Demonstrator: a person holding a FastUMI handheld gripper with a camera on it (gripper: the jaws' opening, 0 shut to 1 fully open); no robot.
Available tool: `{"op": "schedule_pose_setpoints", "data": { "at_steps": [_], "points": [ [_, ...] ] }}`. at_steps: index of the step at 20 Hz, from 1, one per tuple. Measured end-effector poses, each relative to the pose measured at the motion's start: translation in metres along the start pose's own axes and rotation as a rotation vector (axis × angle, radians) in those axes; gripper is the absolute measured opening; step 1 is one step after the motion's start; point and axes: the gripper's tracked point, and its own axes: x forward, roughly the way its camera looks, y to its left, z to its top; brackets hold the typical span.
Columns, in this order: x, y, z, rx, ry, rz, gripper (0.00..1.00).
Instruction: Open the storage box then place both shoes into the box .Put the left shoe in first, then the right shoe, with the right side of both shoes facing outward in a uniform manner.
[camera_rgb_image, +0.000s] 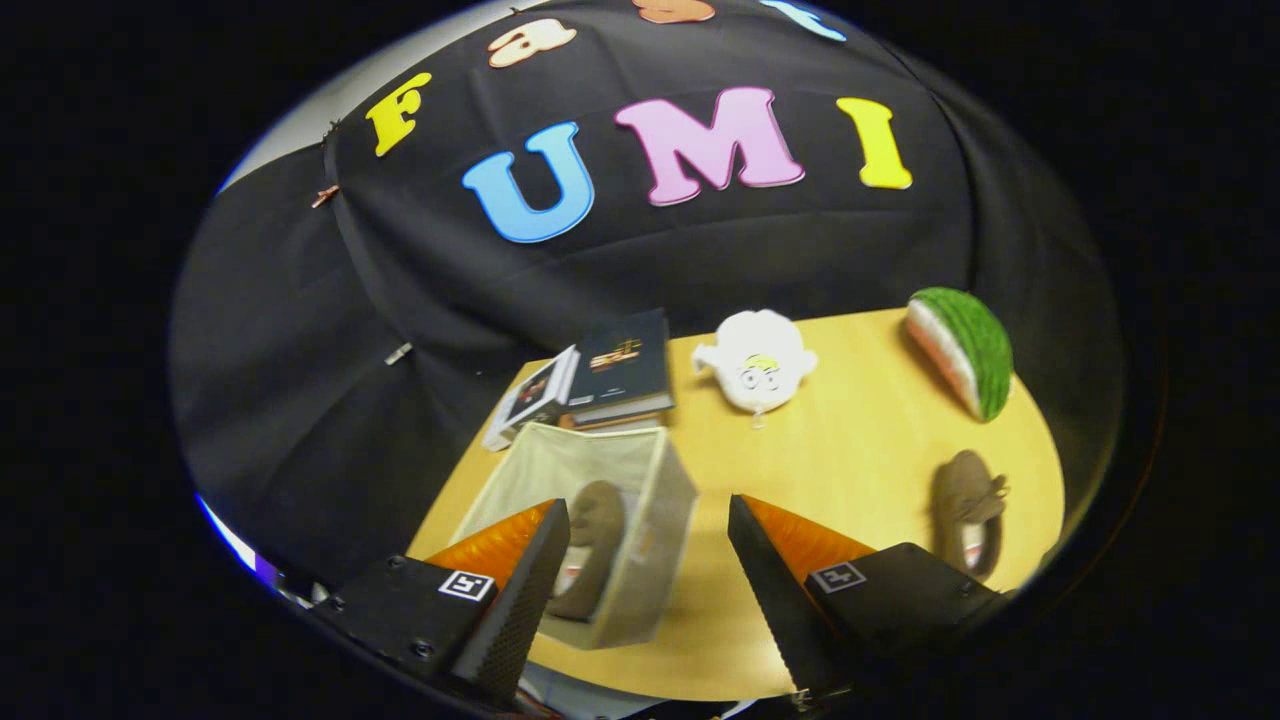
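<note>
Gripper (640, 560) high above table (850, 450), tilted, fingers spread wide, grasping nothing. Between fingers: open storage box (655, 510), one shoe (590, 555) already inside, likely left one, lying on side. Second shoe (968, 510) on table beyond right finger, well apart from box; probably next pick. Farther: books (600, 380), white plush toy (757, 362), watermelon slice toy (965, 350).
</note>
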Motion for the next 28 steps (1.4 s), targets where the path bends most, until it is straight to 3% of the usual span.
{"op": "schedule_pose_setpoints", "data": {
  "at_steps": [5, 11, 16, 21, 28],
  "points": [
    [-0.027, -0.105, -0.002, -0.075, -0.006, -0.113, 0.99],
    [-0.035, -0.207, -0.024, -0.127, 0.027, -0.184, 0.98],
    [-0.043, -0.264, -0.051, -0.120, 0.078, -0.171, 0.99],
    [-0.032, -0.317, -0.091, -0.129, 0.171, -0.215, 0.99],
    [0.004, -0.346, -0.140, -0.095, 0.313, -0.232, 0.99]
  ]
}}
